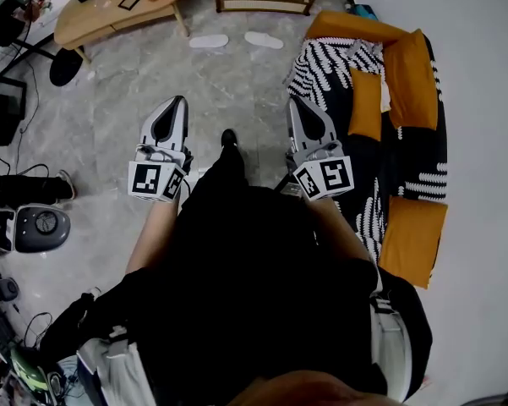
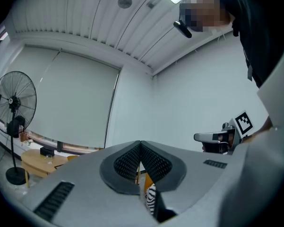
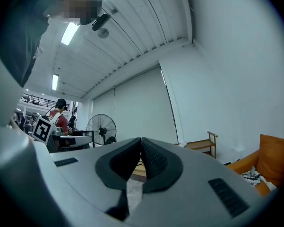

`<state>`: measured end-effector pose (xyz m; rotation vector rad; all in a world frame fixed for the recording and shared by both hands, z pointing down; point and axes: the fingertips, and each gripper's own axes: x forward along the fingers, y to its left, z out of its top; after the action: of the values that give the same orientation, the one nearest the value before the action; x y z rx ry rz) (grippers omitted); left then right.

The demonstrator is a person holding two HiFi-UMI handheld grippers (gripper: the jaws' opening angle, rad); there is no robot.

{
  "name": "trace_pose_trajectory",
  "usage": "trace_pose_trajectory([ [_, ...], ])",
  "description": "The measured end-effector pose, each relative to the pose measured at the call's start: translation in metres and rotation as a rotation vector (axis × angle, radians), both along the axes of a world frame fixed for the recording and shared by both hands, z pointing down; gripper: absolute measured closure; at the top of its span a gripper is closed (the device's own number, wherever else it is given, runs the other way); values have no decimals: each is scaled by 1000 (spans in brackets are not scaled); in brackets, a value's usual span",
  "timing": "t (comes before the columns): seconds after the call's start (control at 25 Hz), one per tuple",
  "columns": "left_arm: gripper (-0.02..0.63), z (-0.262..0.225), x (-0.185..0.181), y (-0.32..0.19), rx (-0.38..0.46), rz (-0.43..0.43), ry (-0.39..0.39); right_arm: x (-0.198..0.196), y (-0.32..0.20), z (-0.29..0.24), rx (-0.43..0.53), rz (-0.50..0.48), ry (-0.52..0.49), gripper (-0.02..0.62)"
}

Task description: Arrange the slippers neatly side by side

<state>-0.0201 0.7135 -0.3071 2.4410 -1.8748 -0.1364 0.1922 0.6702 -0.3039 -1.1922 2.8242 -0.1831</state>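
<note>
Across the grey floor (image 1: 144,74), flat white slippers (image 1: 209,41) lie apart, not yet arranged — my left claw (image 1: 181,101) and right claw (image 1: 294,101) closed, empty.

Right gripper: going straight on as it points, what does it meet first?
Way looks free nearby. The right gripper points level, likely above the low table; first would be the far wall, depth unclear.

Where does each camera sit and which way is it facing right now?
Head view: on the head, steeply down at floor and white slippers; torso, left gripper, right gripper show.
Left gripper view: on left gripper, level along shut jaws toward wall, ceiling; torso at right.
Right gripper view: on right gripper, level along shut jaws toward wooden shelf; torso at left.
Shared: both gripper views show a standing fan and the opposite gripper.
</note>
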Motion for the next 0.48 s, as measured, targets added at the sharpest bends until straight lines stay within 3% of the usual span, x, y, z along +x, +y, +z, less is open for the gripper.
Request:
trace_pose_trajectory([
  [0.48,591,16,-42,-112,-54,2,23,-37,-107,11,-49,-6,41,563],
])
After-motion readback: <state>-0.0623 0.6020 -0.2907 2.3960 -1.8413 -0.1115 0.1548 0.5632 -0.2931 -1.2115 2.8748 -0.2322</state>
